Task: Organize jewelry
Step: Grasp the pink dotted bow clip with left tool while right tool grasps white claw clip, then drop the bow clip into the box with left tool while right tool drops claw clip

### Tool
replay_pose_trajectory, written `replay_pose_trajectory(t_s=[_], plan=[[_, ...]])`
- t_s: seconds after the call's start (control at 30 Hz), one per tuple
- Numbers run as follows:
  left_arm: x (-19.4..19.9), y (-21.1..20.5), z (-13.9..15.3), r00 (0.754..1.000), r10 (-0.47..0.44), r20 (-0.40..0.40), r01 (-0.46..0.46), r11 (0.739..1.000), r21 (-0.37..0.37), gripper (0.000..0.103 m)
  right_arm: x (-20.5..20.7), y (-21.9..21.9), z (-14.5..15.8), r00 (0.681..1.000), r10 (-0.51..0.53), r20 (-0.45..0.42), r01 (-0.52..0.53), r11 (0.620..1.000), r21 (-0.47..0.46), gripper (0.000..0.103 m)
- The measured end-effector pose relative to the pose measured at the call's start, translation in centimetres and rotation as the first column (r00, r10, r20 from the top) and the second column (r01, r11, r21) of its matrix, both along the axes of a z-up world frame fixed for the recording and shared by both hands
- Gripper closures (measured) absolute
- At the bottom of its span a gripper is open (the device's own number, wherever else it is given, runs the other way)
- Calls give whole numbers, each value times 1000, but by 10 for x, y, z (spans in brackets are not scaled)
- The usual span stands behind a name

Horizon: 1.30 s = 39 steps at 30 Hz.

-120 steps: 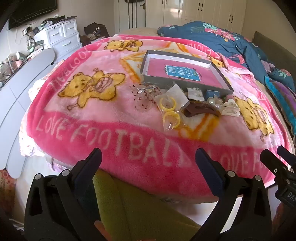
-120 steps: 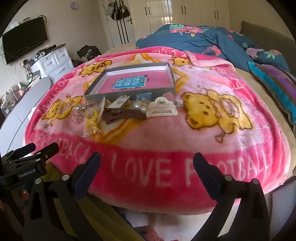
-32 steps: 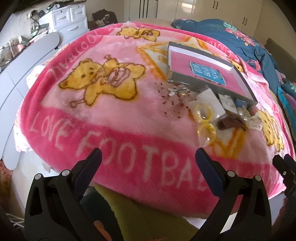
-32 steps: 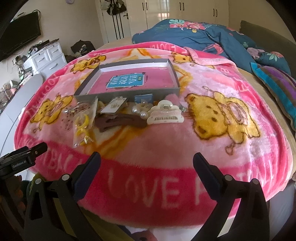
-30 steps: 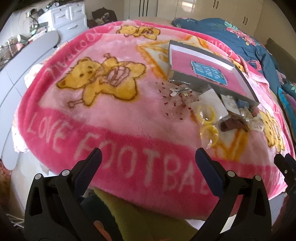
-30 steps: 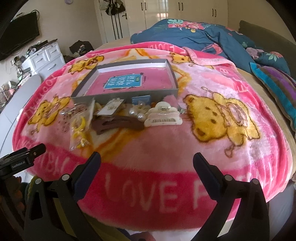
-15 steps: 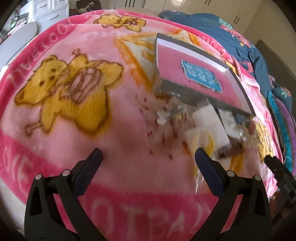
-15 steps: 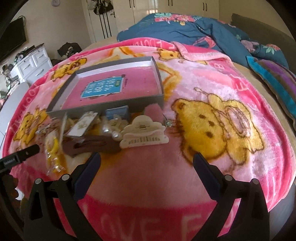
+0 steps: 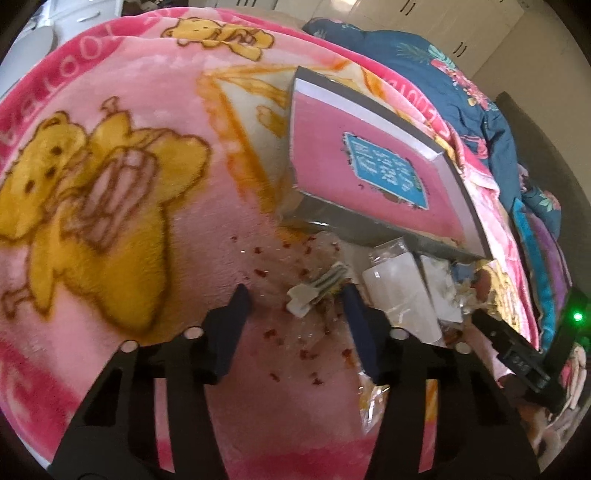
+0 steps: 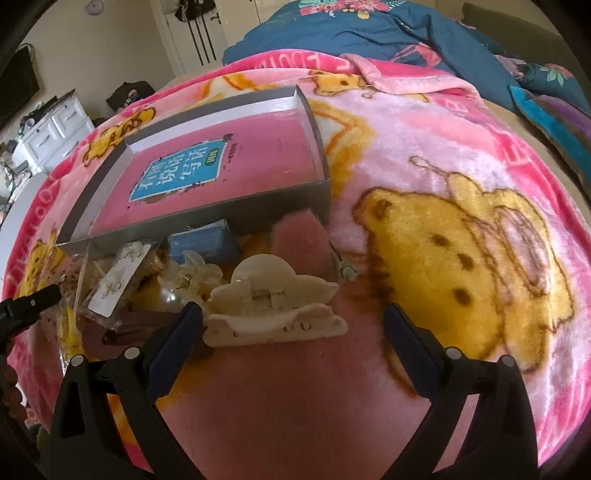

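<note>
A grey box (image 10: 192, 221) with a pink book inside lies on the pink blanket; it also shows in the left wrist view (image 9: 373, 170). Jewelry lies in front of it: a cream claw clip (image 10: 273, 306), a clear clip (image 10: 192, 273), an earring card (image 10: 118, 280), a brown clip (image 10: 122, 328), a blue packet (image 10: 203, 240). My right gripper (image 10: 291, 325) is open, its jaws astride the cream clip. My left gripper (image 9: 295, 299) is open over a clear bag with red specks (image 9: 291, 332) and a small white clasp (image 9: 314, 291).
The pink bear blanket (image 10: 461, 240) covers the bed. A blue floral duvet (image 10: 369, 33) lies at the far end. White drawers (image 10: 48, 136) stand by the left wall. More clear packets (image 9: 402, 295) lie right of my left gripper.
Both grippers have moved forward and down onto the bed. The left one has narrowed its jaws around the speckled bag; the right one has come up to the cream clip.
</note>
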State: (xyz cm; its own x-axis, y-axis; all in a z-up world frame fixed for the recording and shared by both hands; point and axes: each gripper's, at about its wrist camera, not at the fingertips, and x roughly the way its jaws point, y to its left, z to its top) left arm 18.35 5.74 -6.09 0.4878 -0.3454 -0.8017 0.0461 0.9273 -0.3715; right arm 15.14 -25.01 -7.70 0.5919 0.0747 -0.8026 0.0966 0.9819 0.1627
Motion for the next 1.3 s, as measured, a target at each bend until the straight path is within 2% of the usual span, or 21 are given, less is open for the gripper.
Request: replay_pose_trajectory(t_s=[0.1,0.2,0.3,0.47,0.7,0.87,1.07,1.3], plan=[[3,-5,-1,1000,-20,6,21,1000,-12,76,0,-2,-1,1000,26,15,-27,999,19,29],[5,-9,-2,999,-37,13,38,999,-21,83,-2,-4,-1,999,37,18,-38,999,26,30],[4,-12,1,998,-53,27,54,998,-19,86,-5,-4,1,998,49,32,-50,999,21,30],[0,-8,10,997,-62,50,63,998,-20,87,-19,-11,10,998,32,54,-34,999,35,34],[-6,4,39,991,-58,124,58,998,10,87,-32,-23,24,997,9,77,-12,999,40,34],[-4,8,57,985,-57,163,51,998,36,87,-37,-23,43,992,14,129,-22,998,56,34],[8,1,71,979,-70,193,61,997,54,87,-19,-12,65,983,56,175,-67,996,61,34],[31,-18,81,971,-82,226,68,995,67,87,26,4,76,975,110,195,-121,992,46,34]])
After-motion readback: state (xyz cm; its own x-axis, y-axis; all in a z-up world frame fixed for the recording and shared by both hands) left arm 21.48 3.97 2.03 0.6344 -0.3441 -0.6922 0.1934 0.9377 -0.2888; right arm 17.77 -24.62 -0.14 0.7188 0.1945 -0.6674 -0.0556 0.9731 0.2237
